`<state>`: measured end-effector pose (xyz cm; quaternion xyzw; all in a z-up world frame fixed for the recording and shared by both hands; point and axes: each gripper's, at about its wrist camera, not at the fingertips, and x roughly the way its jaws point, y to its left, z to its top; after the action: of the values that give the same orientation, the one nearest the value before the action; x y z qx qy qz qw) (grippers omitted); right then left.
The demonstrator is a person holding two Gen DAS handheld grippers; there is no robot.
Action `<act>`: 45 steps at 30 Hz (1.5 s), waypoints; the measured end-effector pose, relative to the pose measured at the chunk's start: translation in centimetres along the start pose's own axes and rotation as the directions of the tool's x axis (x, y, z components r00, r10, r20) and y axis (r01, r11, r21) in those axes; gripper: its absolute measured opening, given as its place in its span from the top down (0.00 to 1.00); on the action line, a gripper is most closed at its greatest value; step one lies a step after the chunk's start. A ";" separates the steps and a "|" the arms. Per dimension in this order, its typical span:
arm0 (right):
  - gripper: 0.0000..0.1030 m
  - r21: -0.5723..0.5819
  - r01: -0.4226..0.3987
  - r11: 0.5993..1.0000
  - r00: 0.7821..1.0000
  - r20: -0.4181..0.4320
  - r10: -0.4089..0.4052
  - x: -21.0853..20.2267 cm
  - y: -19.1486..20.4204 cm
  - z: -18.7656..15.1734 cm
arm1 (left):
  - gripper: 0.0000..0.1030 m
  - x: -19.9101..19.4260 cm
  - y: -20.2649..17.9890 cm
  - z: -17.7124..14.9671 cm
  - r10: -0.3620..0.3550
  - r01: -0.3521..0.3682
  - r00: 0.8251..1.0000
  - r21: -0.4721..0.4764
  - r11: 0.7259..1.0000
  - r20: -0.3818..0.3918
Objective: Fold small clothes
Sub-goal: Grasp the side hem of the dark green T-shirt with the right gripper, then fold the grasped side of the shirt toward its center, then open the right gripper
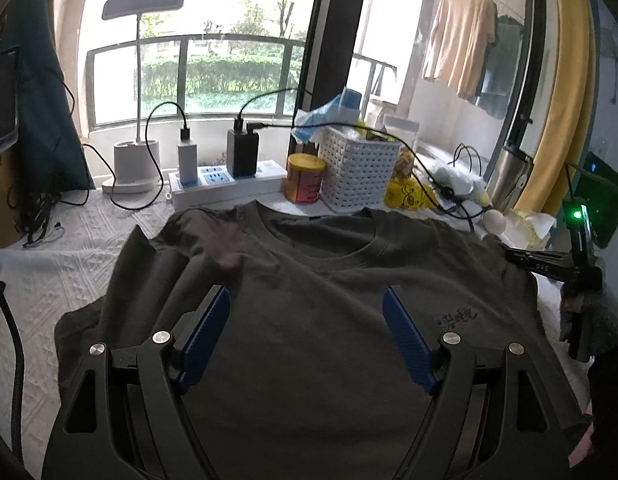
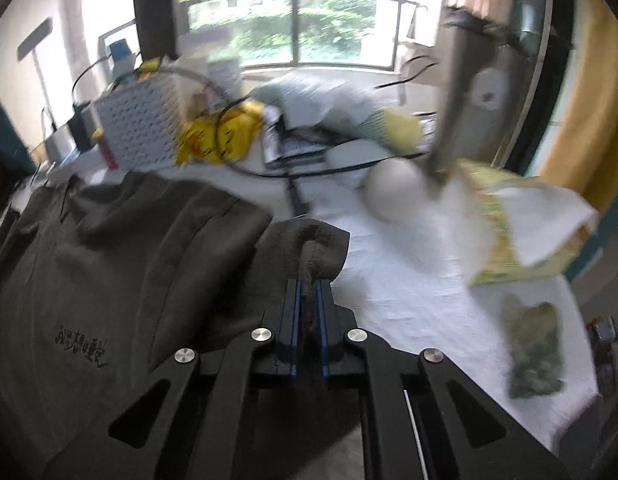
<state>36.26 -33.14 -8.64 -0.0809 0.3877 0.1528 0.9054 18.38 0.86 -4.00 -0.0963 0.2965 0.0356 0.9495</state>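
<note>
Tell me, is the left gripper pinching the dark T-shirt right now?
No: the left gripper stands wide open above the T-shirt, its blue pads apart with no cloth between them.

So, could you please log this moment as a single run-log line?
stage: sleeve grasp | right gripper: shut on sleeve of dark grey cotton T-shirt | left gripper: open above shirt

Beyond the left jaws, at the far edge, a white power strip [image 1: 225, 184] carries two chargers; a white desk lamp [image 1: 135, 160] stands left of it; a red-and-yellow can [image 1: 305, 178] and a white perforated basket [image 1: 359, 172] stand to its right. Ahead and right of the right jaws lie a white ball [image 2: 393, 190], a tissue box [image 2: 521, 232] and a green packet [image 2: 535, 350] on the white tablecloth [image 2: 409, 280].
</note>
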 end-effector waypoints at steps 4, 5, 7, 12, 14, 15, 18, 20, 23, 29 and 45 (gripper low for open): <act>0.93 0.025 0.045 0.999 0.998 0.044 -0.046 -2.4 -0.4 0.4 | 0.21 -0.7 0.6 -0.1 -0.001 0.001 1.000 -0.001 1.000 0.020; 0.93 0.031 0.038 0.999 0.998 0.054 -0.040 -2.9 -0.3 0.5 | 0.21 -0.9 0.6 -0.1 0.009 -0.009 1.000 0.007 1.000 0.024; 0.93 0.036 0.013 0.999 0.996 0.091 -0.016 -4.3 0.7 1.0 | 0.21 -1.6 0.8 -0.1 0.003 -0.003 0.999 0.013 1.000 0.040; 0.93 -0.030 0.001 1.000 0.986 0.169 0.005 -7.2 5.0 2.1 | 0.21 -3.6 2.1 -0.1 -0.012 0.011 0.996 0.015 1.000 0.083; 0.93 -0.054 -0.012 0.998 0.980 0.198 0.022 -8.4 6.8 2.3 | 0.21 -4.2 3.0 -0.2 -0.011 0.010 0.996 0.010 1.000 0.092; 0.93 -0.066 -0.017 0.998 0.979 0.203 0.030 -8.5 7.6 2.3 | 0.21 -4.5 3.4 -0.3 -0.011 0.011 0.995 0.007 1.000 0.096; 0.93 -0.124 -0.042 0.991 0.977 0.205 0.067 -8.5 10.5 2.1 | 0.21 -5.2 4.8 -0.7 -0.014 0.015 0.995 -0.005 1.000 0.103; 0.93 -0.150 -0.088 0.985 0.975 0.191 0.116 -8.1 11.9 1.6 | 0.21 -5.6 5.6 -0.9 -0.019 0.021 0.994 -0.012 1.000 0.105; 0.93 -0.165 -0.127 0.978 0.983 0.114 0.147 -6.0 13.8 0.8 | 0.21 -5.9 6.7 -1.2 -0.020 0.022 0.995 -0.019 1.000 0.098; 0.92 -0.230 -0.141 0.963 0.989 0.019 0.149 -3.5 16.5 -2.2 | 0.21 -6.2 8.1 -1.9 -0.023 0.027 0.996 -0.042 0.999 0.084; 0.49 -0.177 -0.145 0.974 0.989 0.015 0.150 -6.7 11.5 -5.6 | 0.21 -5.9 4.6 -2.3 -0.052 0.052 0.998 -0.011 0.999 0.047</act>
<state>24.17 -25.30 -7.92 -0.1289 0.3649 0.2543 0.8863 11.67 4.83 -3.19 -0.1087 0.2713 0.0147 0.9562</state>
